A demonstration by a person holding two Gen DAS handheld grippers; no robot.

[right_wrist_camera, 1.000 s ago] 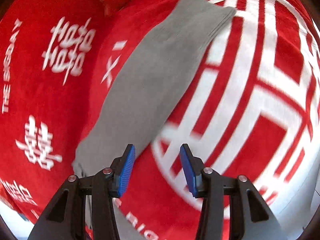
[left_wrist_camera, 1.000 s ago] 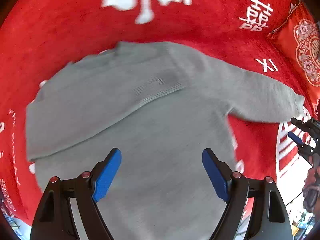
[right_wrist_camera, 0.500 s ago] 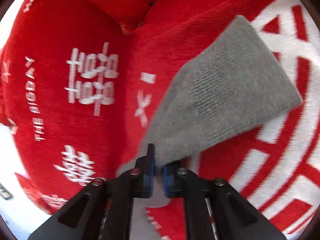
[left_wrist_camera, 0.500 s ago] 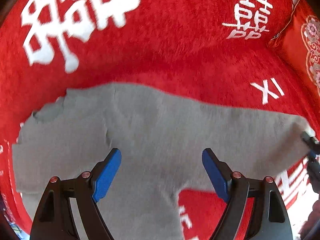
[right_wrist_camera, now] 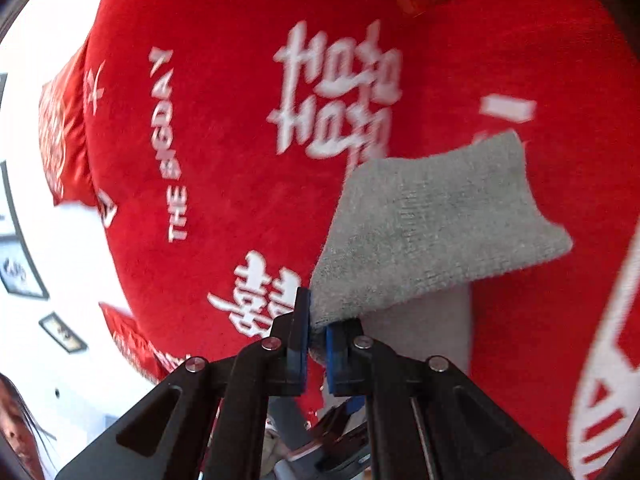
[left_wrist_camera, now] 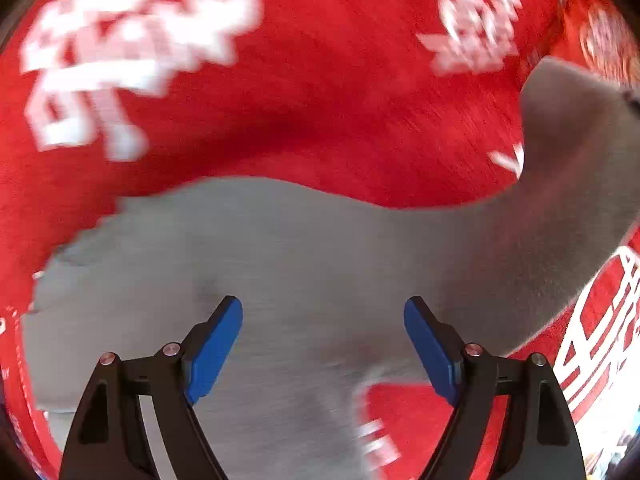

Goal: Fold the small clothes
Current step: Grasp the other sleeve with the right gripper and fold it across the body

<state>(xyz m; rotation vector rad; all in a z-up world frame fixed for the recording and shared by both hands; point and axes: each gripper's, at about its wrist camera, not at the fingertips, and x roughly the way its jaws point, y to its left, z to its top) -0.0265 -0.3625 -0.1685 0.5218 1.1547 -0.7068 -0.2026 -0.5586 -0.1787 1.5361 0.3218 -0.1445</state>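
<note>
Red plush blanket with white double-happiness characters and lettering covers the whole surface beneath both claws; whether a bed or a sofa lies under it cannot be told. On it lies the grey knitted small sweater, its body spread flat directly under and ahead of the left claw. That claw stands wide open above the knit, its two blue-padded fingers well apart and holding nothing. From the body one sleeve runs off to the right of the left claw and rises off the blanket toward the upper right edge of the left wrist view, where its end blurs.

The right claw is closed on the grey sleeve cuff — the edge of the knit is pinched between the blue pads, and the rest of the cuff fans up and to the right of the fingers, lifted clear of the blanket. A paler fold of the same sleeve hangs just below the cuff, right of the claw.

Left of the right claw the blanket reads "THE BIGDAY" in white, with a large white-striped round motif at the far right. Beyond the blanket's left edge sit red embroidered cushions, a white wall with dark-framed pictures, and — at the lower left corner — part of a person's face.
</note>
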